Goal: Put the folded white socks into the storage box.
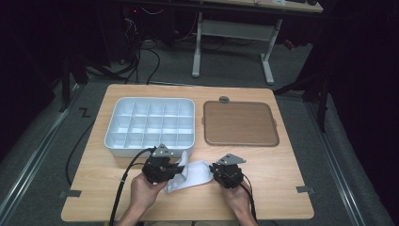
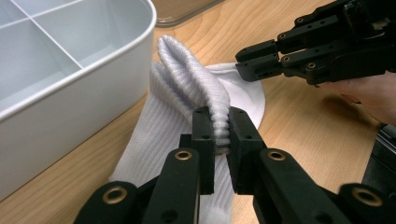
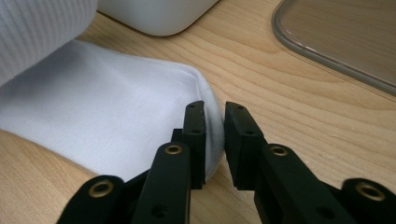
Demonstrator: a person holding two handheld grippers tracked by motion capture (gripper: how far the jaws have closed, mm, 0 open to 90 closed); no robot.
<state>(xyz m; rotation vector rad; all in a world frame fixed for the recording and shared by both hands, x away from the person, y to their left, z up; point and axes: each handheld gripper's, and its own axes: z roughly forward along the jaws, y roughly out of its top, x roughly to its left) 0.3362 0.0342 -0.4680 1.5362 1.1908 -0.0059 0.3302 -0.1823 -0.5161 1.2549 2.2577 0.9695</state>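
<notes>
A white sock [image 1: 193, 175] lies on the wooden table [image 1: 277, 179], just in front of a white divided tray [image 1: 109, 136]. My left gripper [image 1: 181, 167] is shut on the sock's ribbed cuff [image 2: 187, 74], which rises in a fold between its jaws [image 2: 222, 135]. My right gripper [image 1: 212, 168] is at the sock's smooth toe end [image 3: 102, 112]. Its jaws [image 3: 215, 135] stand narrow, and the sock's rounded edge is pinched between them. The left gripper view shows the right gripper [image 2: 240, 63] meeting the sock's far edge. A hand holds each gripper.
The tray's several compartments hold nothing, and its rounded corner [image 2: 93, 88] sits close to the sock. A brown flat lid with a clear rim [image 1: 240, 123] lies right of the tray. Bare wood stretches to the table's right and front edges.
</notes>
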